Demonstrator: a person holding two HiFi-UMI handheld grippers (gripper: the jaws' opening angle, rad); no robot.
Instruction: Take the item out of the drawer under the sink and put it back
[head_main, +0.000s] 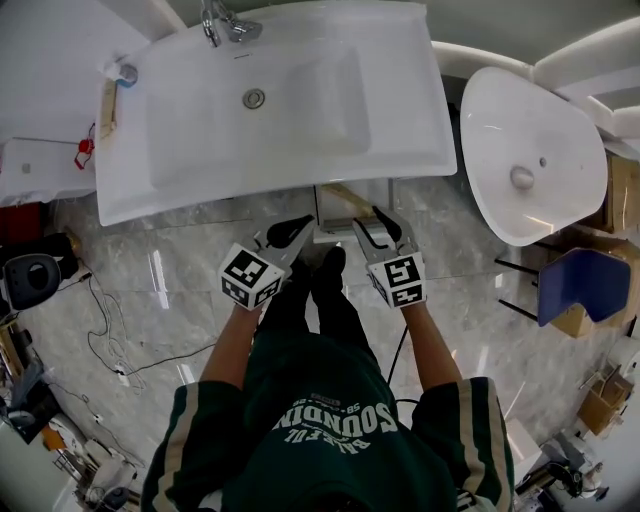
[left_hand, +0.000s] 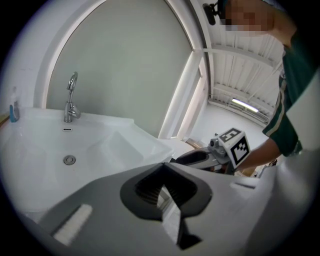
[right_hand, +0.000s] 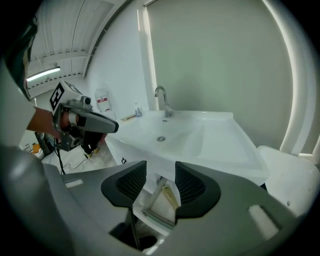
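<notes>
Both tools at the open drawer under the sink

Head view: my left tool (head_main: 290, 232) and right tool (head_main: 385, 222) pointed at the open drawer (head_main: 335, 232) below the sink (head_main: 400, 130), where the tan item (head_main: 348, 197) lay inside. Left gripper view: my left tool was clenched, pads together on nothing. Right gripper view: my right tool stood released, with the drawer and tan item beyond its jaws, untouched.
</notes>
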